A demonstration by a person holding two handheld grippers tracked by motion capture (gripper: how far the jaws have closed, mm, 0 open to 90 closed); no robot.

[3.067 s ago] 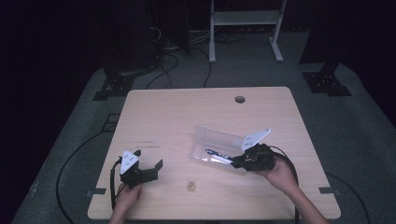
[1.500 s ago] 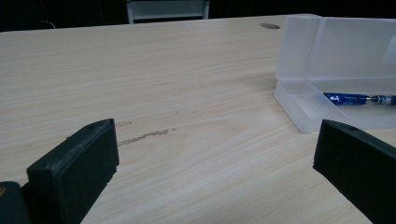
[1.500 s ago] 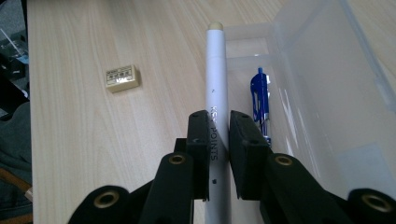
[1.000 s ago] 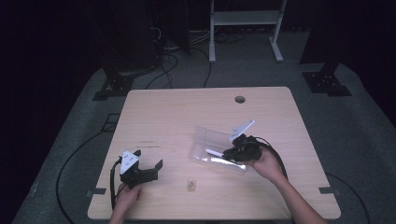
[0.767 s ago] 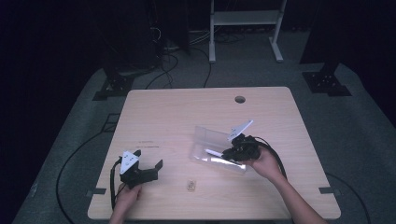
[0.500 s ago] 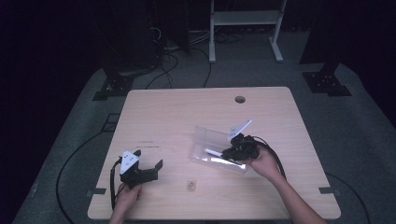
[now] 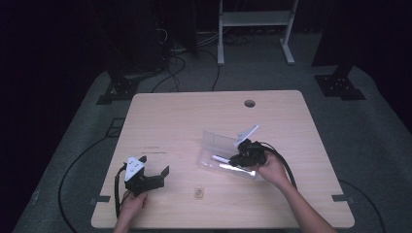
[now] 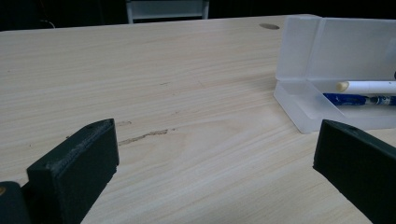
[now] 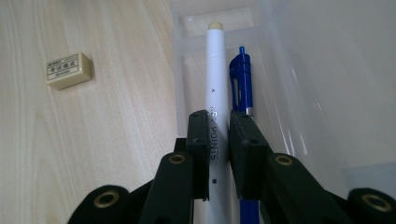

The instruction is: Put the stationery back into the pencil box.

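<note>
The left gripper [image 7: 154,175] rests low near the front left part of the table [image 7: 194,116], its jaws spread wide apart with nothing between them. Ahead of it lies a broad stretch of bare wood; the front edge of the table is close behind it and the left edge well off to its side. In the left gripper view the clear plastic case [image 8: 327,70] stands ahead and to the right of the jaws, well apart from them, its lid raised upright at the back.

Between the two grippers, nearer the front edge, a small eraser [image 7: 198,192] lies alone on the wood. In the right gripper view the same eraser [image 9: 68,69] sits ahead and left of the jaws, clear of the case wall.

The right gripper [image 7: 241,159] reaches into the open case [image 7: 214,145] from its right end. Its jaws are clamped on the white pen [image 9: 215,93], which runs straight ahead from the pads along the tray, its tip near the far end wall. Just right of the white pen, lying alongside it, is a blue pen [image 9: 241,79]; whether the two touch cannot be told. The tray's left wall is close beside the left jaw and the raised lid rises on the right, leaving little room sideways.
</note>
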